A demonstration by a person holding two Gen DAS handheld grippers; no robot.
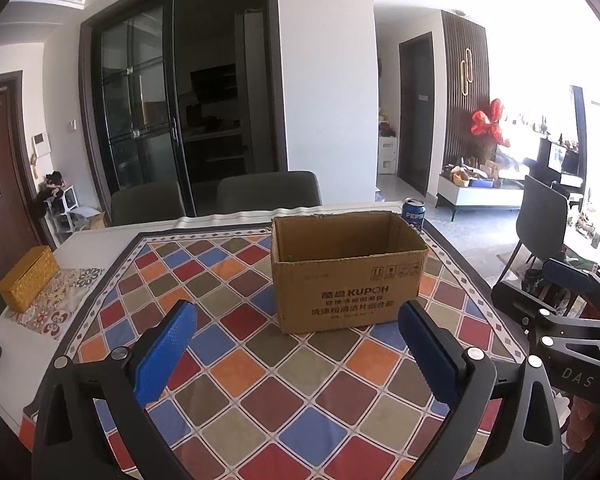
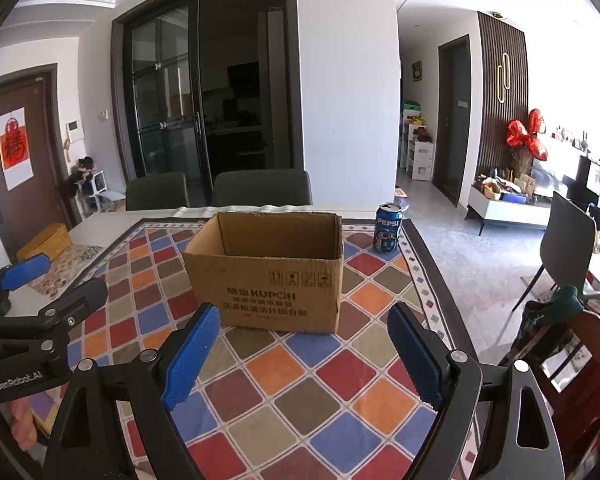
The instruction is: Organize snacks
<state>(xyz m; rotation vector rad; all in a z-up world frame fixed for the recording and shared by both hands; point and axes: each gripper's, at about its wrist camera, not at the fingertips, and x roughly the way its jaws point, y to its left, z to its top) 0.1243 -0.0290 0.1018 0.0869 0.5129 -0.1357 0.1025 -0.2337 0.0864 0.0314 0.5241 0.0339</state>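
Note:
An open brown cardboard box (image 1: 348,276) printed KUPOH stands on the checkered tablecloth (image 1: 260,360); it also shows in the right wrist view (image 2: 268,276). A blue Pepsi can (image 2: 388,229) stands upright behind the box's right corner, partly hidden by the box in the left wrist view (image 1: 413,214). My left gripper (image 1: 298,324) is open and empty, in front of the box. My right gripper (image 2: 304,326) is open and empty, also in front of the box. Each gripper shows at the edge of the other's view.
A yellow woven box (image 1: 28,278) sits at the table's left edge on a patterned mat. Two grey chairs (image 1: 268,192) stand behind the table. Another chair (image 2: 568,240) stands to the right on the floor.

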